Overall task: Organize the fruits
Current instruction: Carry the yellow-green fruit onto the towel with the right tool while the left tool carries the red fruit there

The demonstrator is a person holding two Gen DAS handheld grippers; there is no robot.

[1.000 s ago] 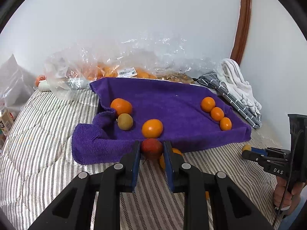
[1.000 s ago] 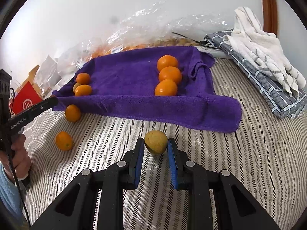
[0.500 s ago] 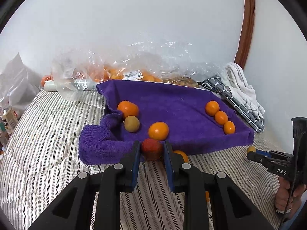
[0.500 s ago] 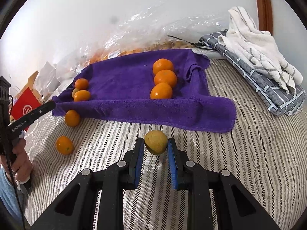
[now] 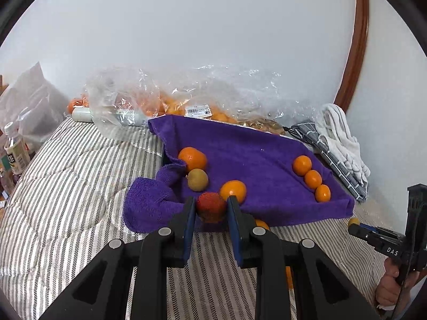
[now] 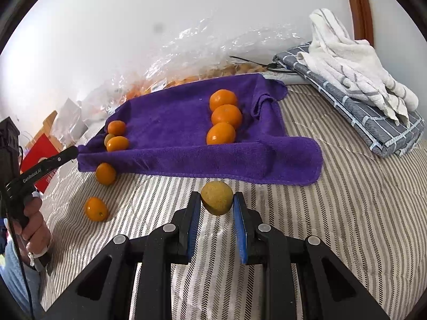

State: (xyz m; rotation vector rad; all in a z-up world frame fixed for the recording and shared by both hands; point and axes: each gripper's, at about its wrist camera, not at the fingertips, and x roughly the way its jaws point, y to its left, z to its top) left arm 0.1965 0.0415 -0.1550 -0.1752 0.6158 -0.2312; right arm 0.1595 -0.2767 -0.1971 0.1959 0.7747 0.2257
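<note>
Orange (image 5: 261,224) half hidden behind left tongs (image 5: 210,210) w/ red fruit (image 5: 211,206).

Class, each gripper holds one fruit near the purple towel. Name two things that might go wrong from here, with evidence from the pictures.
1. The yellow-green fruit sits at the very tips of the right gripper; being round, it might slip out and roll across the striped bedcover.
2. The left gripper carries the red fruit close to an orange near the towel edge; a bump may knock it off.
</note>
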